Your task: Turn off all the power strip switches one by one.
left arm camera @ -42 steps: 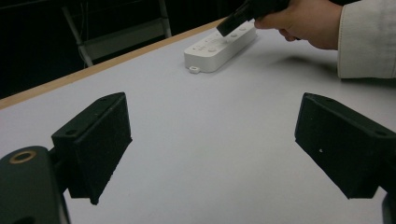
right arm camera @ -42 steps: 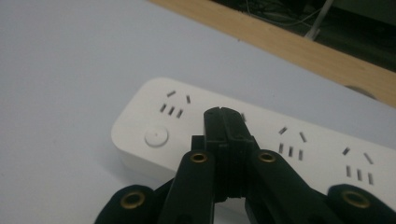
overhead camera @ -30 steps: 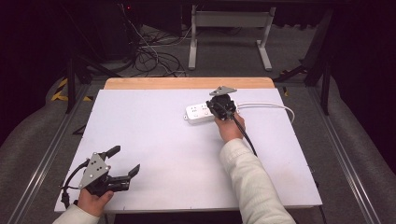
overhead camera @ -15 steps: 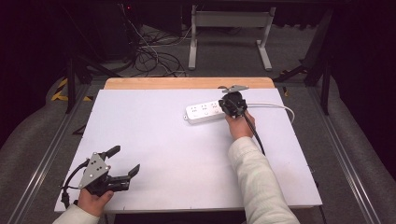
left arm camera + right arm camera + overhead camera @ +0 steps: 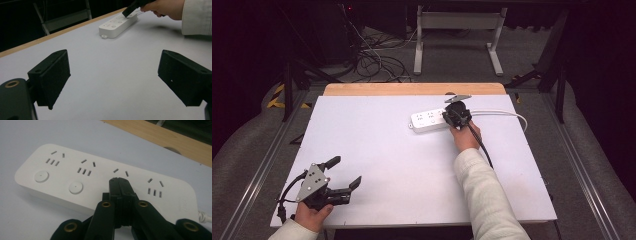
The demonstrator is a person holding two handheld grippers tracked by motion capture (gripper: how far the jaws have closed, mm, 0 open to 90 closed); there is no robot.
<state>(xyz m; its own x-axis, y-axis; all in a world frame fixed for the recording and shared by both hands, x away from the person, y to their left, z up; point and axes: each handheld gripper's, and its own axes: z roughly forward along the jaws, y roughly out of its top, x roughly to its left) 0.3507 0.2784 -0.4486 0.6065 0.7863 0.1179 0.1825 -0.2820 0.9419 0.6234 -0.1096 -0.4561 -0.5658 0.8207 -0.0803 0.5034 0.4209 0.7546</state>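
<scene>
A white power strip [image 5: 428, 120] [image 5: 117, 25] [image 5: 100, 182] with several sockets and round buttons lies at the far middle of the white table, its cord [image 5: 507, 114] running off to the right. My right gripper [image 5: 451, 118] [image 5: 119, 181] is shut with nothing between its jaws, its closed tips right over the strip's third socket group; whether they touch it I cannot tell. My left gripper [image 5: 343, 172] [image 5: 113, 82] rests near the table's front left corner, jaws wide open and empty, pointing toward the strip.
The white tabletop [image 5: 377, 150] has a wooden strip [image 5: 412, 89] along its far edge. Beyond it stand a metal stand [image 5: 457, 35] and a tangle of cables [image 5: 377, 62] on the floor. A pale sleeve [image 5: 487, 200] crosses the table's right half.
My right gripper has moved a little right and down along the power strip, toward its cord end. The left gripper has stayed still.
</scene>
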